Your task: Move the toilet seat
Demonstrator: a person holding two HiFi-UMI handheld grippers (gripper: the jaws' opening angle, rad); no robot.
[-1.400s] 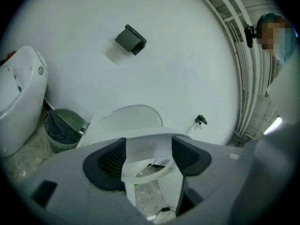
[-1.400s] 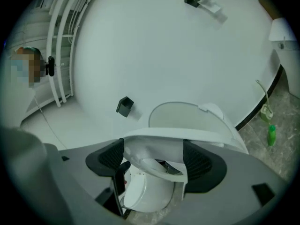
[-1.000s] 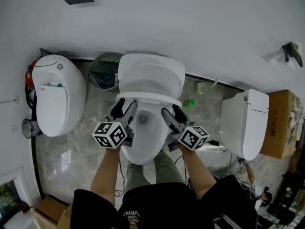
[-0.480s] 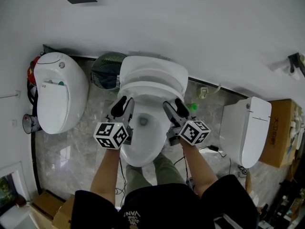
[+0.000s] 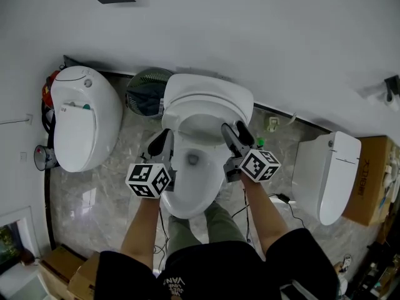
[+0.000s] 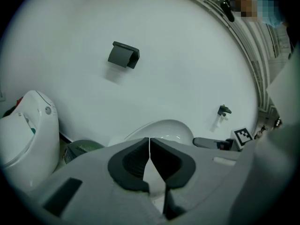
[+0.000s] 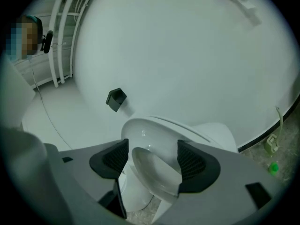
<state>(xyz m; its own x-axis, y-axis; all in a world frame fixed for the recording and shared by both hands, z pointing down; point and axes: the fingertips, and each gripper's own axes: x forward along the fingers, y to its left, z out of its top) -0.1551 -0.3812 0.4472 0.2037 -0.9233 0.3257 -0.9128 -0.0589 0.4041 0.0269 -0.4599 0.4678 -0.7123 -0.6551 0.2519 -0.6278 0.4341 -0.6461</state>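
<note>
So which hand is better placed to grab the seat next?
Right. The right gripper is open, its fingers just closing slightly, with the seat lined up between them, not yet pinched. The left gripper is shut on nothing, so it would probably have to reopen first.

The left tool (image 6: 149, 143) has just closed its jaws on nothing, facing the raised toilet lid (image 6: 165, 127).

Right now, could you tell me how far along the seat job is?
Done: the lid is already up. In hand: the right gripper has just been closing its fingers around the seat rim, not yet pressing; the left gripper is shut. Left: grip and move the seat.
</note>
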